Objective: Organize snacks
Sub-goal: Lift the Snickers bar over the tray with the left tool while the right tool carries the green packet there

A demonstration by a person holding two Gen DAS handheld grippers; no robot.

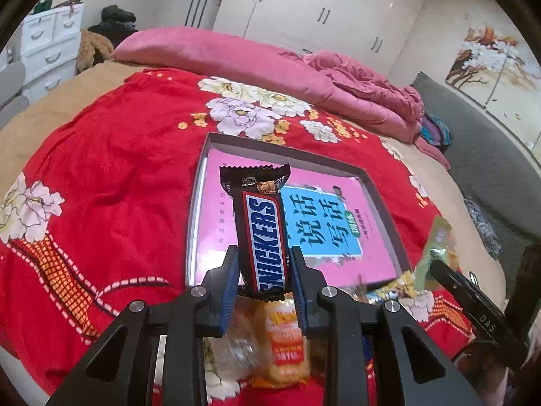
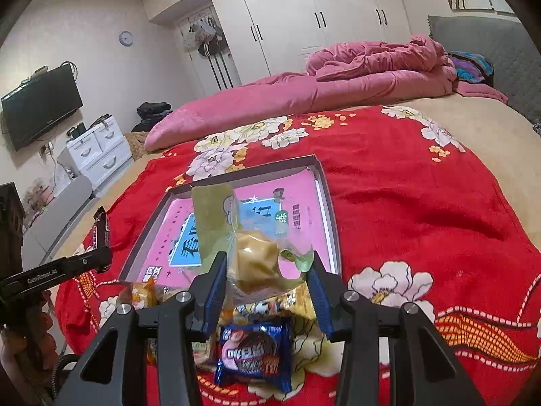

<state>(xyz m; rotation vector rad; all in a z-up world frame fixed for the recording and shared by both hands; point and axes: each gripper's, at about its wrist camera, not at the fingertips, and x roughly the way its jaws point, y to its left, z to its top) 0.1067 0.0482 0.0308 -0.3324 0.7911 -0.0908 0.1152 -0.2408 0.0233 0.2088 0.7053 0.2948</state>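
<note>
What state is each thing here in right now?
Left gripper: shut on the Snickers bar.
Snickers bar: held up, wrapper sealed.
Right gripper: shut on the pastry packet.
Pastry packet: held up, sealed.
Shallow box: open, no snacks inside.
Blue biscuit packet: lying on the red blanket.

Both wrist views look down, close, at the tray (image 1: 382, 182).
</note>
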